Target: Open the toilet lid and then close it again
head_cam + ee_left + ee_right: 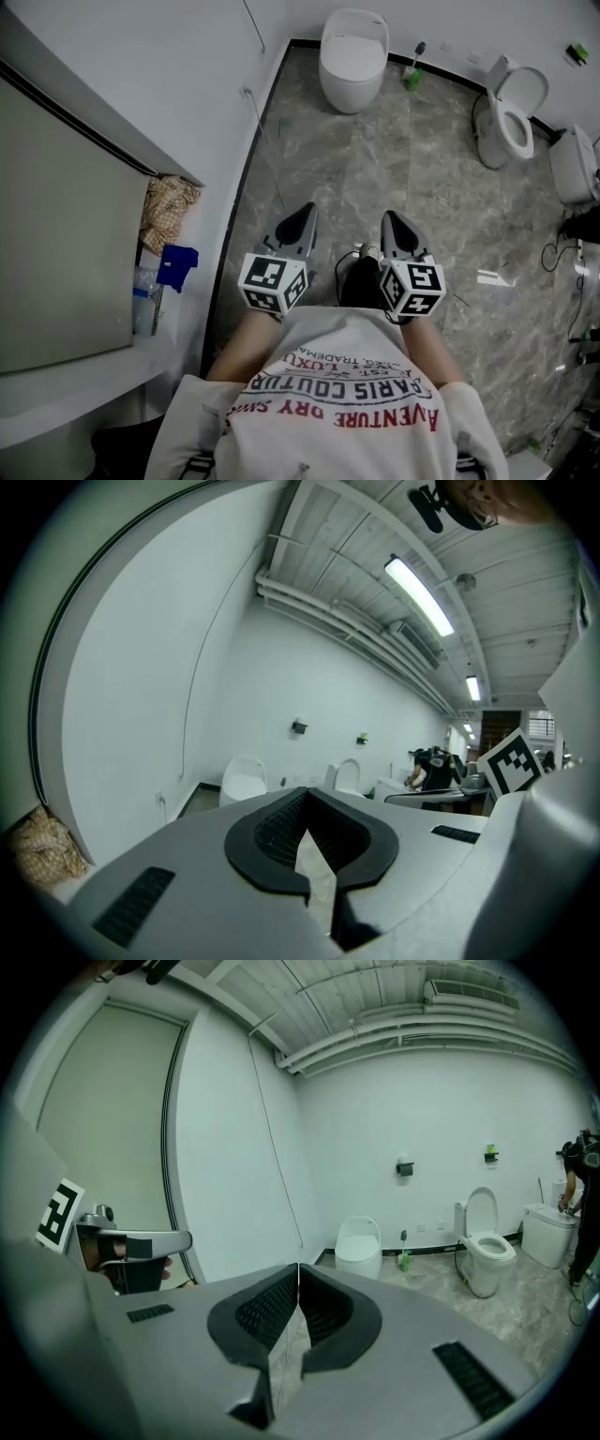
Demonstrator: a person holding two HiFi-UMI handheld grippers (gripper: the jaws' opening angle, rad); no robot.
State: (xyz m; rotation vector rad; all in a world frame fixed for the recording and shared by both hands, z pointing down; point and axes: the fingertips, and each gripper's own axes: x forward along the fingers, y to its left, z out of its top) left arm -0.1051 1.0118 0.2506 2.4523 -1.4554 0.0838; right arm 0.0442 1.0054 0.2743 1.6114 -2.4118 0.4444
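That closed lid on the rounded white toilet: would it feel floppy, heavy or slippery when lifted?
The closed lid looks like a rigid moulded shell, so it probably swings up stiffly rather than bending. Its glossy, rounded top offers little to catch, so it may slip. The other toilet's raised lid stands upright, so this one may too.

White fixture point(574, 164): being cropped by the head view's edge, far right of the jaws.
Wall fittings point(405, 1167): appearing too small to identify, well beyond the jaws.
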